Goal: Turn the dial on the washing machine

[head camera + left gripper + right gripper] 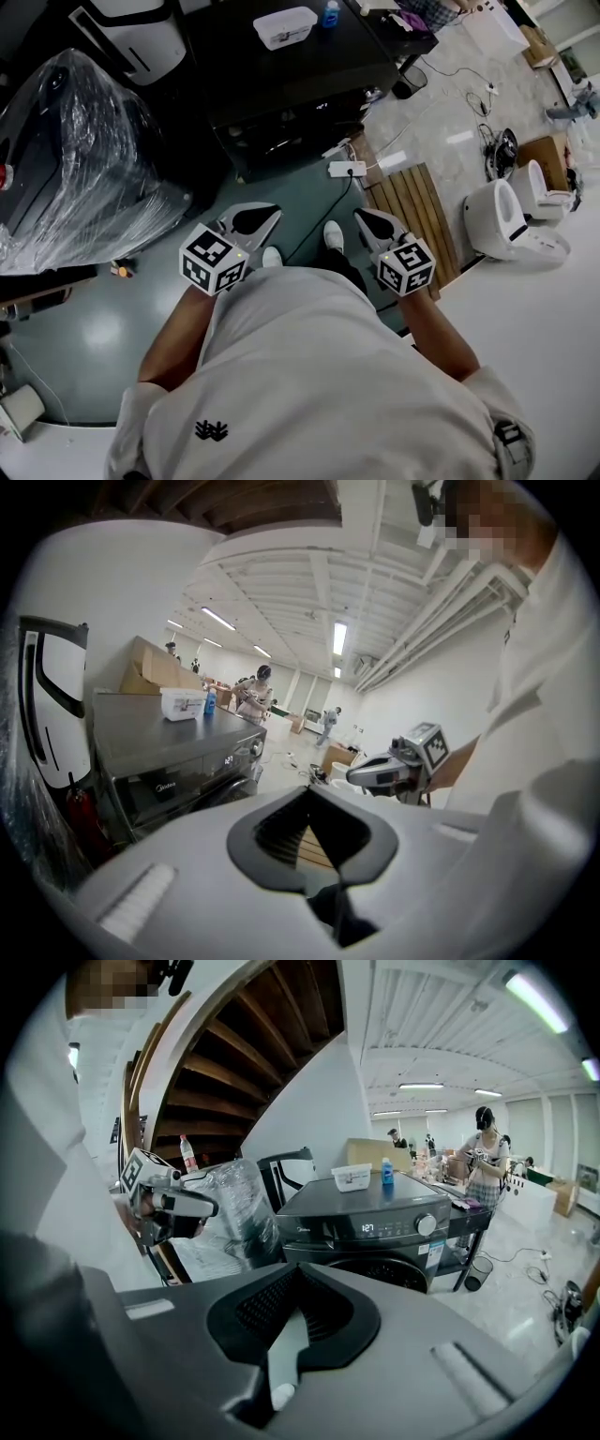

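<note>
Left gripper [262, 217] clenched on nothing, and the washing machine [178, 752] dial [255, 745] sits at eleven o'clock, well apart. Right gripper [370, 221] clenched too, empty, with the dial at two o'clock, well ahead.

From the head view, the washing machine [309, 75] shows only its dark top, with its front panel and dial out of sight, while the person's shirt [309, 375] covers most of both forearms. The plastic-wrapped appliance [75, 159] is cut off at the left edge. In the right gripper view, the sticker [433, 1251] under the dial [427, 1224] is too small to read, and the right gripper [298, 1279] hides the lower drum door [378, 1269].
</note>
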`<state>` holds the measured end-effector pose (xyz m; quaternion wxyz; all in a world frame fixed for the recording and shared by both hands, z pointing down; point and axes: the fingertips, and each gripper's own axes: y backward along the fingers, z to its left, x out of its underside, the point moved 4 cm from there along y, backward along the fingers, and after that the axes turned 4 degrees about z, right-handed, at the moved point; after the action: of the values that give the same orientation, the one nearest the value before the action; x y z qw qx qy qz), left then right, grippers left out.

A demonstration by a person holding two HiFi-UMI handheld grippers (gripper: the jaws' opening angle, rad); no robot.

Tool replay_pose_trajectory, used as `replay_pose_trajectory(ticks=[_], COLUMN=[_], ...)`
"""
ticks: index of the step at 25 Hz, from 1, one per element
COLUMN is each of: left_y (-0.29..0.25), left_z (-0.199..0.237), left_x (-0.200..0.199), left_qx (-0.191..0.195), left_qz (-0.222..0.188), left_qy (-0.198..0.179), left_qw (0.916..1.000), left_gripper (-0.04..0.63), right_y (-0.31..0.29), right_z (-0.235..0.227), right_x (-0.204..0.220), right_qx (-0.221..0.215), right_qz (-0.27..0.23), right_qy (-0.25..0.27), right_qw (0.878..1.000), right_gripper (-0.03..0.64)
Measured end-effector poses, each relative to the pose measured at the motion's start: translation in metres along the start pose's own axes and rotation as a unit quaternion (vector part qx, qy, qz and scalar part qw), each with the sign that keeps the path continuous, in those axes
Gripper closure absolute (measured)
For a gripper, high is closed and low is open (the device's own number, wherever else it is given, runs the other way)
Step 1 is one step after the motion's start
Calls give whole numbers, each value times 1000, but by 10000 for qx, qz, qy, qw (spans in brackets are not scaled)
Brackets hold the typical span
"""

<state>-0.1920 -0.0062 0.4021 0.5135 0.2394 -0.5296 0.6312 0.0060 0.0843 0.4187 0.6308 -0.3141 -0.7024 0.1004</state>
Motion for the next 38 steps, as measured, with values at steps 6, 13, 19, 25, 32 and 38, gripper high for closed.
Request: replay_pose_trajectory(ticks=[6, 13, 19, 25, 32, 38], left_y=[16, 29, 34, 33, 30, 25], left_z=[5, 10, 12, 12, 12, 12], left_x=[9, 14, 20, 20, 21, 22], left_qx=[-72, -176, -220, -220, -193, -173], left_qz=[-54, -139, -167, -163, -133, -73], left_qy=[52, 105, 164, 191, 199, 228], left_qw=[9999, 9997, 9995, 9994, 9995, 9996], left_gripper=[538, 538, 538, 538, 538, 538], right_y=[-8, -15, -16, -14, -13, -14], right_z=[12, 19, 27, 28, 26, 23], right_x=[-8, -20, -18, -18, -15, -14], right_qx=[-29, -86, -156, -156, -128, -152], right_qz=[-89, -150, -126, -121, -110, -85], right_qy=[70, 188, 278, 271, 241, 229], right_qw=[9999, 9997, 9994, 9994, 9996, 9996], right_gripper=[615, 615, 615, 615, 615, 615])
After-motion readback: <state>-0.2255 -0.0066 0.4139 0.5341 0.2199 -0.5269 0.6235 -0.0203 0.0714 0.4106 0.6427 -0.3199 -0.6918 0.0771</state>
